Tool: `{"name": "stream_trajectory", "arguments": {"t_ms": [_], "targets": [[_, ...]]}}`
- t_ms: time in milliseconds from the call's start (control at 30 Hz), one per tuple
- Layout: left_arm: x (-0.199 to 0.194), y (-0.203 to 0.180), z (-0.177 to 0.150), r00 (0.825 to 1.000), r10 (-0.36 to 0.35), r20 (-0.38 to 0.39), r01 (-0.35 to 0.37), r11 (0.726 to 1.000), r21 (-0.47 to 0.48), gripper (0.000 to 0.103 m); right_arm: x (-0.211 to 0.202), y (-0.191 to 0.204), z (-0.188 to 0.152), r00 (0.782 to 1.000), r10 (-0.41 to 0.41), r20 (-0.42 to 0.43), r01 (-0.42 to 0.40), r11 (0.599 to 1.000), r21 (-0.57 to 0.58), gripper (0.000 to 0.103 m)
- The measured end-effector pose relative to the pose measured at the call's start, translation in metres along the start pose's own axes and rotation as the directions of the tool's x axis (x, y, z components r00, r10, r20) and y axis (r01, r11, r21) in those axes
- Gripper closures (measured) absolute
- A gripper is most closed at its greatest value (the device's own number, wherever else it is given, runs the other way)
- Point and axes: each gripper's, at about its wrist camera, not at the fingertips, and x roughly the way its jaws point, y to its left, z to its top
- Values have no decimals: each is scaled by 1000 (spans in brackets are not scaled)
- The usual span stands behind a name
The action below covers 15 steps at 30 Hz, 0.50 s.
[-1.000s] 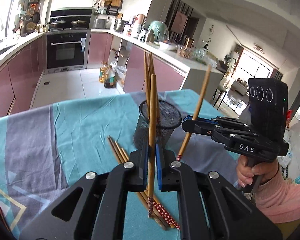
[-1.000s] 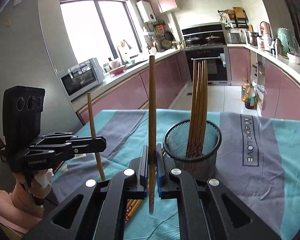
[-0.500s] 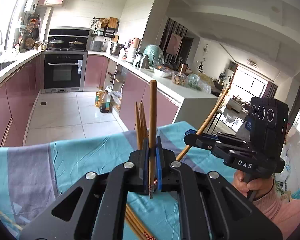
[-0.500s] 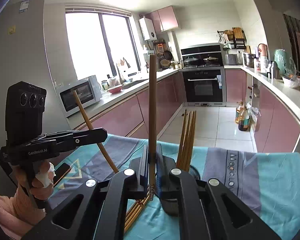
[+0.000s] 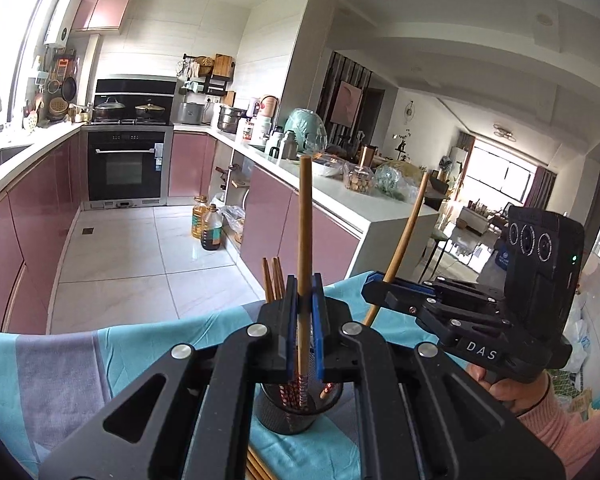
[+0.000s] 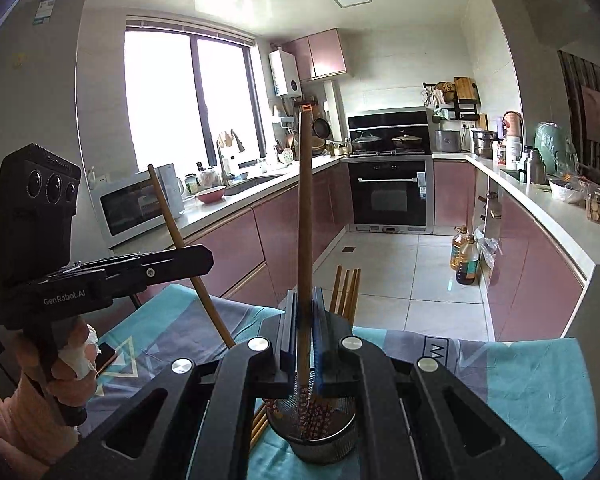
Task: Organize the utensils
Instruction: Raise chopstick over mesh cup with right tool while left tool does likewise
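Each gripper clamps one upright chopstick: the left gripper (image 5: 303, 316) grips its chopstick (image 5: 304, 240), the right gripper (image 6: 305, 316) grips another (image 6: 305, 216), both above a mesh holder (image 6: 324, 440) on the tablecloth's (image 6: 540, 380) middle.

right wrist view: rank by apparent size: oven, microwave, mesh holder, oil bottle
1. Oven, largest in frame.
2. Microwave and mesh holder: alike in frame. The holder sits close to the camera and is partly hidden by the right gripper, so no ranking between them.
3. Oil bottle, smallest.
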Motion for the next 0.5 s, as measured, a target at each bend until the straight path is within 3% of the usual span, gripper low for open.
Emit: {"name": "stream_trajectory", "arguments": {"t_ms": [200,500], "targets": [[24,-5,-13,995,34,-94,-31,999,37,96,17,-9,-8,999,-25,-40,26,1000,18,97],[54,-5,-36,970,32,-239,-14,997,77,96,43,-12,-28,981,-15,-191,20,1000,24,97]]}}
